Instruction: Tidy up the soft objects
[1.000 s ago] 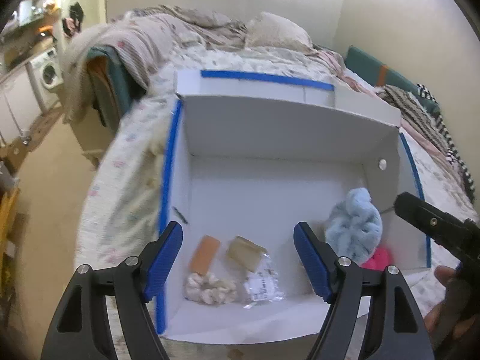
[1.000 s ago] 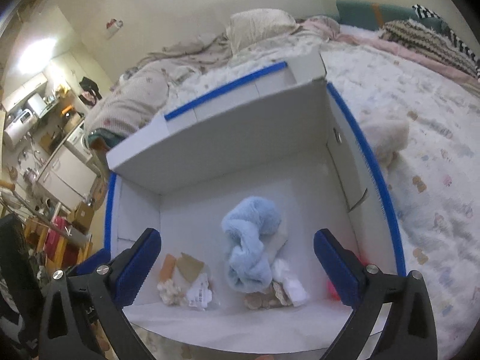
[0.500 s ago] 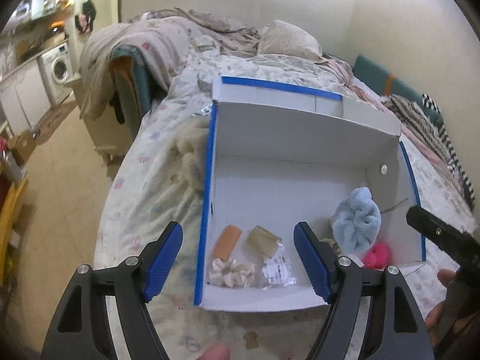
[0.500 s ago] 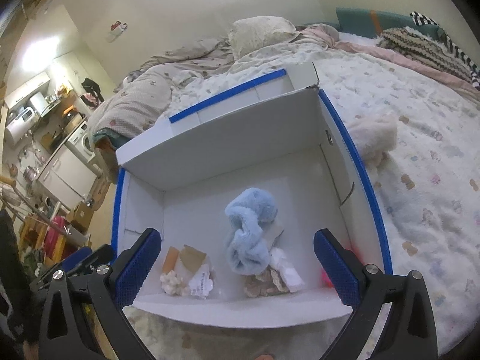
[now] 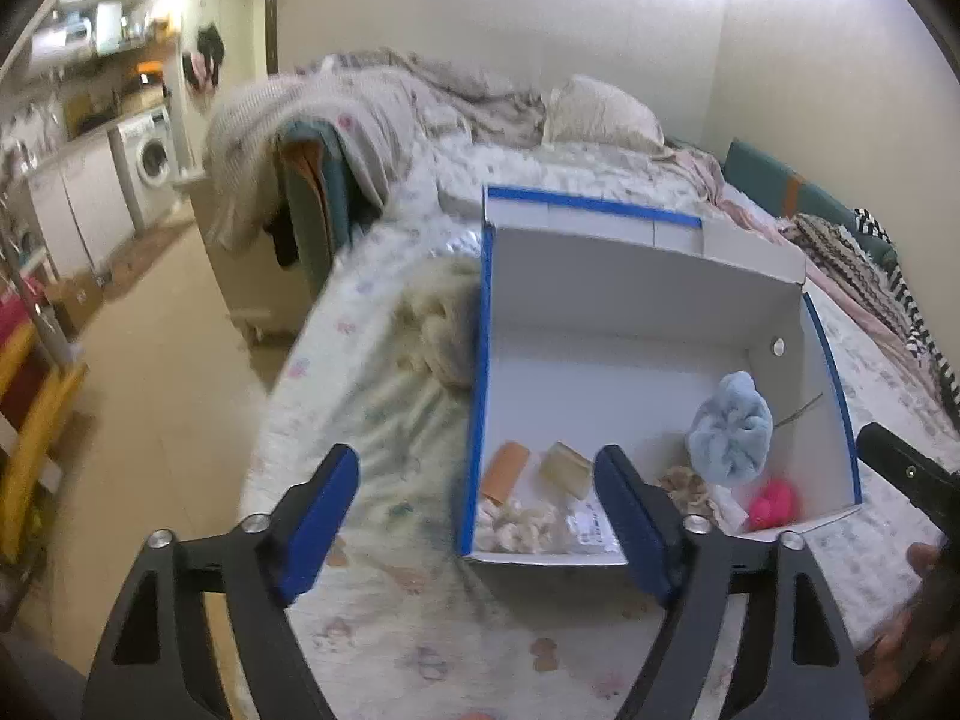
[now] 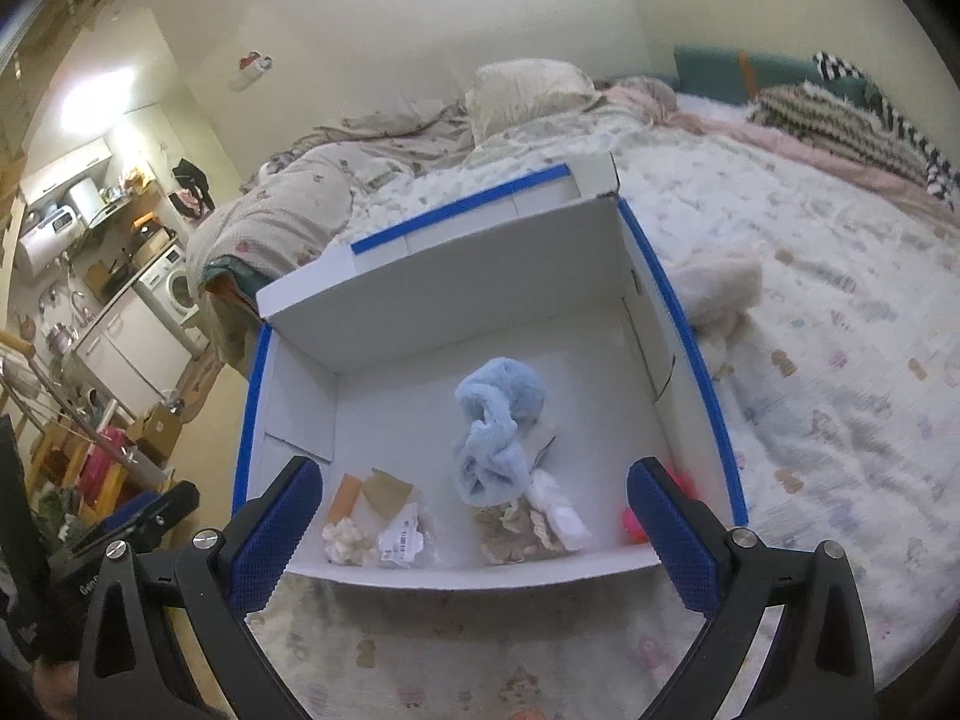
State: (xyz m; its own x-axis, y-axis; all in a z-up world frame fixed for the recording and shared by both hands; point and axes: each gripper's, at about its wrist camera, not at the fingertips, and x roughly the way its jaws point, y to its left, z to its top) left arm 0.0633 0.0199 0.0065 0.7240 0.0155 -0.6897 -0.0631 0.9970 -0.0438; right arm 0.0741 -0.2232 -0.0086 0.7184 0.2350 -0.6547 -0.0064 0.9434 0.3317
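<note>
A white box with blue-taped edges (image 5: 636,276) (image 6: 456,300) stands open on the bed. Inside lie a fluffy light-blue scrunchie (image 5: 729,429) (image 6: 498,426), a pink soft thing (image 5: 774,501) (image 6: 636,519), a cream scrunchie (image 5: 510,525) (image 6: 345,540), a bagged item with a label (image 6: 405,540), and a beige knitted piece (image 6: 519,534). A cream fluffy thing (image 5: 441,324) lies on the bed left of the box, another (image 6: 717,288) right of it. My left gripper (image 5: 474,525) is open and empty, before the box's left front corner. My right gripper (image 6: 474,531) is open and empty, before the box's front.
The bed's left edge (image 5: 282,396) drops to the floor. A chair draped with blankets (image 5: 312,138) stands beside the bed. A washing machine (image 5: 150,162) and kitchen units are at the far left. Pillows and striped throws (image 6: 840,114) lie at the back.
Both grippers have drawn back from the box. The left one has swung left, so the bed edge and floor show more. Nothing in the box has moved.
</note>
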